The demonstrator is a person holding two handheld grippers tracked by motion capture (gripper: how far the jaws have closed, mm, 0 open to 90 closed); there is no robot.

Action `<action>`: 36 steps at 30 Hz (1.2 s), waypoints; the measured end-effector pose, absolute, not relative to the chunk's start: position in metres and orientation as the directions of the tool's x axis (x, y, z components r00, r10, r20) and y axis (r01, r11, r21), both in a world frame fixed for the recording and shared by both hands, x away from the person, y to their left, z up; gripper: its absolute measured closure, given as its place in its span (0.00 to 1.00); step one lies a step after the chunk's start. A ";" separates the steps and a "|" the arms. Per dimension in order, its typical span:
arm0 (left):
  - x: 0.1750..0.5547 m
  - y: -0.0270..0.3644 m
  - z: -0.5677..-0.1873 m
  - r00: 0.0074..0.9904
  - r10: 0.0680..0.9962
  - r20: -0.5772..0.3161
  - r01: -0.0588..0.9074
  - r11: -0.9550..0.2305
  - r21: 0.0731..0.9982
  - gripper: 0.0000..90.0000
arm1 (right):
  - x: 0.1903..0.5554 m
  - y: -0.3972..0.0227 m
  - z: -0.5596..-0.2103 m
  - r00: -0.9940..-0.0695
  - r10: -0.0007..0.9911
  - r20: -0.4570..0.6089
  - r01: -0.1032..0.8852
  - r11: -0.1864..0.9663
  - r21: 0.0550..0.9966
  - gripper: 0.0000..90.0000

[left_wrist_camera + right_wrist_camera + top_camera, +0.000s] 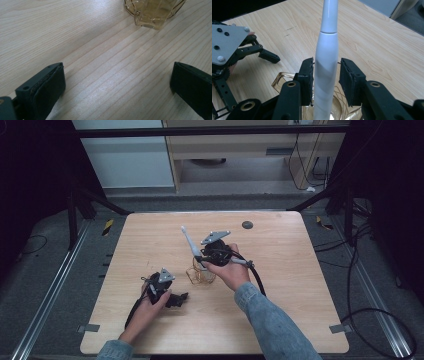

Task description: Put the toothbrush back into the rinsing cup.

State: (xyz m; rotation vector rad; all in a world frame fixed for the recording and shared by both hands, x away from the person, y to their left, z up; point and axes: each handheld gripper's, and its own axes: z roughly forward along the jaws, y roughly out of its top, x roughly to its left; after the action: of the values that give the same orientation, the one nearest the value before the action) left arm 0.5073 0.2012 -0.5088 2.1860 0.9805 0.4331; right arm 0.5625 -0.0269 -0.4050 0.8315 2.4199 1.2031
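A white electric toothbrush point(190, 243) stands tilted up and to the left in a clear cup with gold wire pattern point(200, 275) near the table's middle. My right gripper point(202, 260) is shut on the toothbrush handle point(325, 57) just above the cup's rim point(279, 79), one pad on each side. My left gripper point(181, 298) rests low at the front left, a short way from the cup. Its jaws stand wide open point(117, 87) over bare wood, and the cup point(152, 13) lies ahead of them.
The wooden table point(280, 285) has a small dark round disc point(247, 225) near its far edge. Black cables point(372, 320) lie on the floor to the right, and dark frame bars stand at the far corners.
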 end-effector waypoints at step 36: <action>0.507 0.201 -0.509 0.659 0.752 0.020 0.521 -0.476 0.709 0.00 | 0.555 -0.042 -0.392 -0.746 0.666 0.008 0.369 0.403 0.838 0.42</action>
State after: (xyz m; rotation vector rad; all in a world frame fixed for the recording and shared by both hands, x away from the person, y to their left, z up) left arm 0.5074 0.2012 -0.5087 2.1871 0.9797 0.4336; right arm 0.5554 -0.0416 -0.3919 0.8968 2.3368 1.2717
